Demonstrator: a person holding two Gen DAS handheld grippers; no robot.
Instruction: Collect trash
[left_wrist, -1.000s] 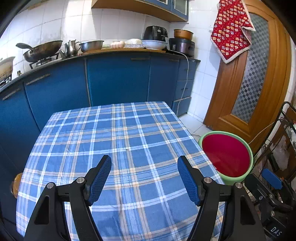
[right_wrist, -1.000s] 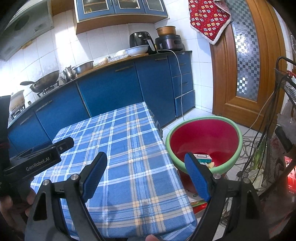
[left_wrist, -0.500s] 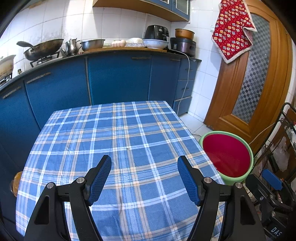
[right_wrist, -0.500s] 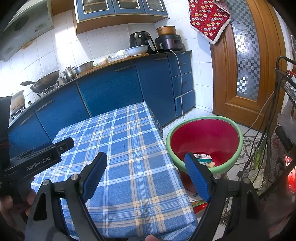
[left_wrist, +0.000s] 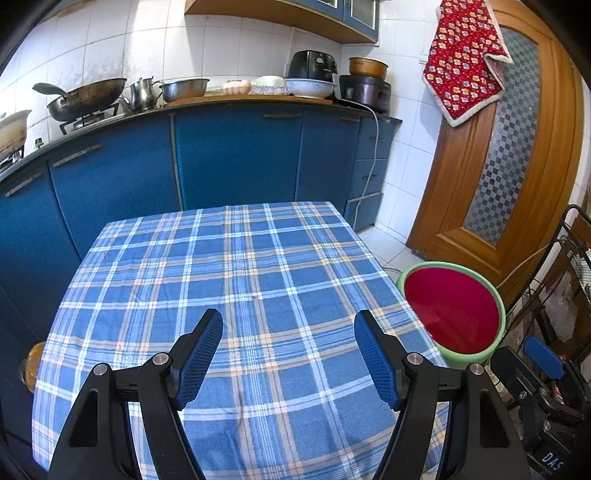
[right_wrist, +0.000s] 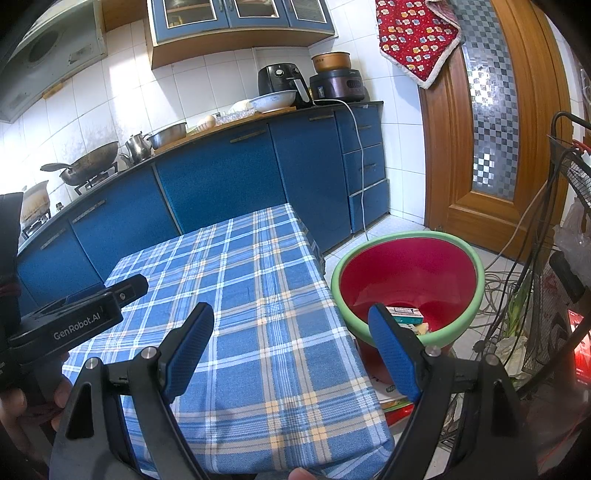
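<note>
Both sets of jaws stand released and empty, the left gripper (left_wrist: 288, 354) and the right gripper (right_wrist: 291, 343) poised over the checked tablecloth (left_wrist: 229, 273); nothing has shifted across the last second, so collecting looks finished or paused. Trash, a small carton (right_wrist: 404, 314), lies in the red basin (right_wrist: 406, 266), just beyond the right gripper's right-hand jaw; no trash lies between either pair.
</note>
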